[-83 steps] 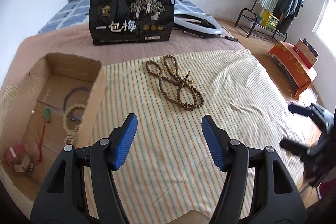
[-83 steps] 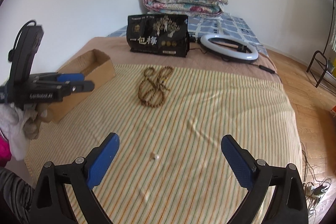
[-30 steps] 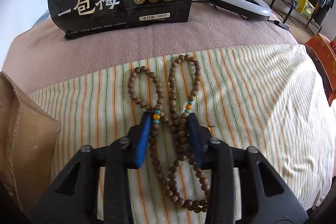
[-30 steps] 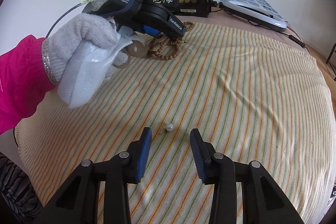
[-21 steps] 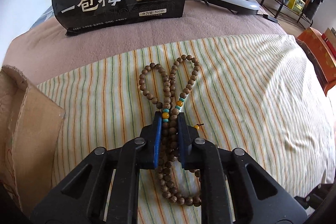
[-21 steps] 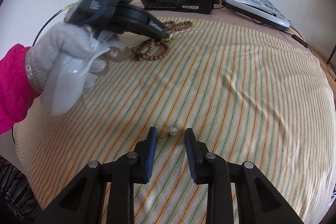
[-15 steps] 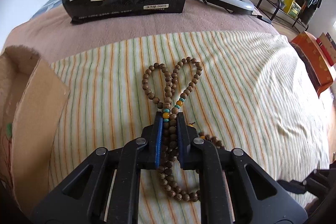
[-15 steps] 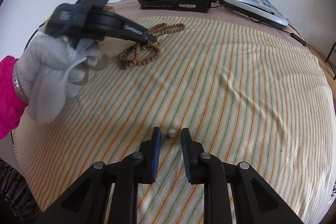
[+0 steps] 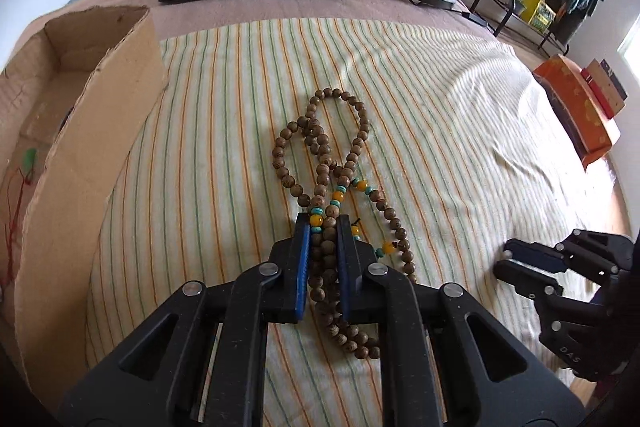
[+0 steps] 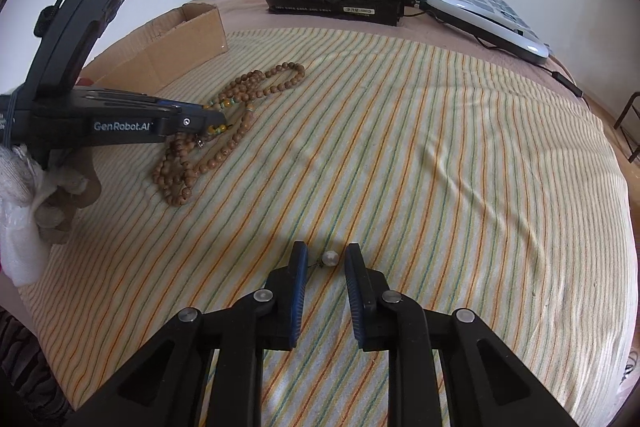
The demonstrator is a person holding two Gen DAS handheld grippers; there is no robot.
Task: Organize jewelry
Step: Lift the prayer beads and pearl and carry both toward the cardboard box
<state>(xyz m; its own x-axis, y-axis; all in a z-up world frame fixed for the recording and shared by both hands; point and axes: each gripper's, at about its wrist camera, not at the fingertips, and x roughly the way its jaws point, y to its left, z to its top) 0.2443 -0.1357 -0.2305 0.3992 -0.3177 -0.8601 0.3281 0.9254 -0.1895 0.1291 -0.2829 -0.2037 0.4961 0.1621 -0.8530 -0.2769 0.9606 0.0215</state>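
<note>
Two grippers, left gripper [image 9: 323,227] clamping lengthwise bead necklace [image 9: 324,147], right gripper [image 10: 326,259] fingers apart flanking pearl [image 10: 331,257]

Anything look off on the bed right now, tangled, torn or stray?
The wooden bead necklace lies twisted over itself in crossed loops, so the left tool, shut on a bunch of strands, may lift a tangle. The cardboard box has a ragged, torn rim. A lone pearl sits loose between the right tool's fingers.

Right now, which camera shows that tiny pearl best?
The right wrist view: the pearl lies sharp and unblocked between the right tool's open tips. The left wrist view doesn't show it, only the right tool at its edge.
</note>
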